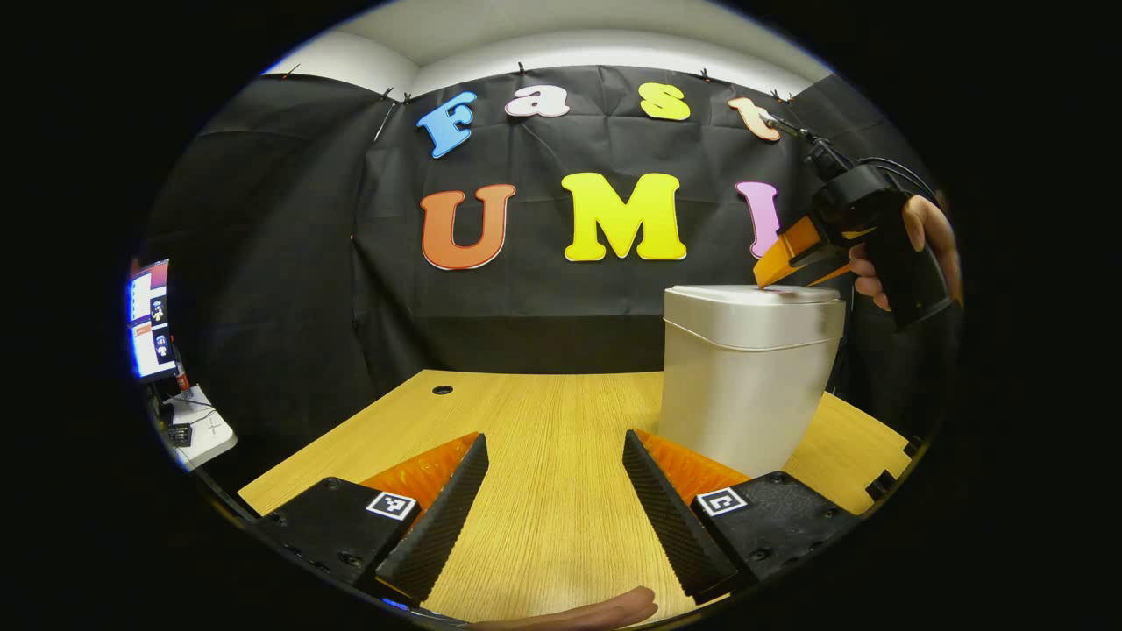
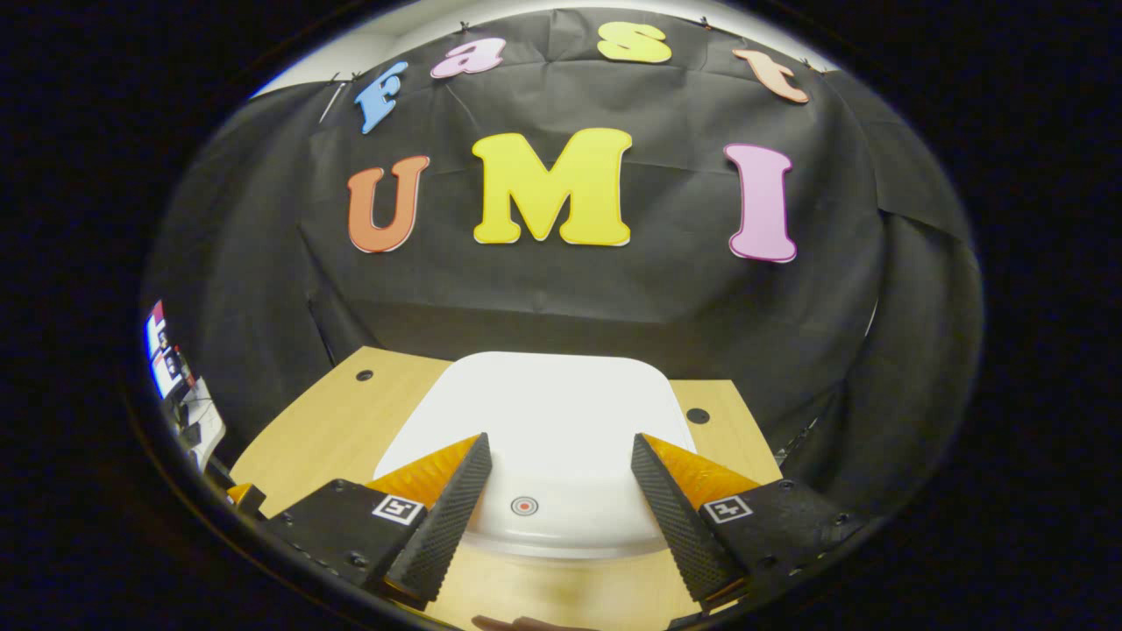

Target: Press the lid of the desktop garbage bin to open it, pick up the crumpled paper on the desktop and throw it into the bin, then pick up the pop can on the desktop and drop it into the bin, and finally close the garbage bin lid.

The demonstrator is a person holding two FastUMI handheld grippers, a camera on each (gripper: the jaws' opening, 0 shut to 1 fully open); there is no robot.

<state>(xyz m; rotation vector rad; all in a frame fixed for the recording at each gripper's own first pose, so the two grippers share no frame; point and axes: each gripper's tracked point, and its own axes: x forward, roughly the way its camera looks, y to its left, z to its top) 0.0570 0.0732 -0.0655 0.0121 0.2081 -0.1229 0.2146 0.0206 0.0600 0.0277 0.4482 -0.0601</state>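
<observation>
1. Worktop (image 1: pixel 543 491): pale wood-grain board, your largest item. Two round cable holes sit toward its far edge in the right gripper view; black cloth hangs behind it on all sides.

2. Garbage bin (image 1: pixel 745 386): white, upright, long axis vertical, walls tapering toward the base. It stands on the right part of the worktop in the left gripper view, just beyond your left tool's right-hand finger. Nothing stands between it and either tool.

3. Bin lid (image 2: pixel 543 421): closed and lying flat, a rounded square seen from above in the right gripper view. A small red ring mark (image 2: pixel 524 506) sits near its front edge, facing you.

4. Right tool (image 2: pixel 559 513): you hold it over the lid's front edge, fingers spread wide with nothing between them; the ring mark lies in the gap. In the left gripper view this tool (image 1: pixel 776 273) angles down from the upper right, its tips at the lid's top surface; contact cannot be confirmed. Your hand (image 1: pixel 912 254) wraps its black handle.

5. Left tool (image 1: pixel 557 508): low over bare worktop, left of the bin, fingers wide apart and holding nothing.

6. Side desk with lit screens (image 1: pixel 149 320): far left, off the worktop, too small to make out.

7. A fingertip (image 1: pixel 614 609) shows at the bottom edge of the left gripper view.
</observation>
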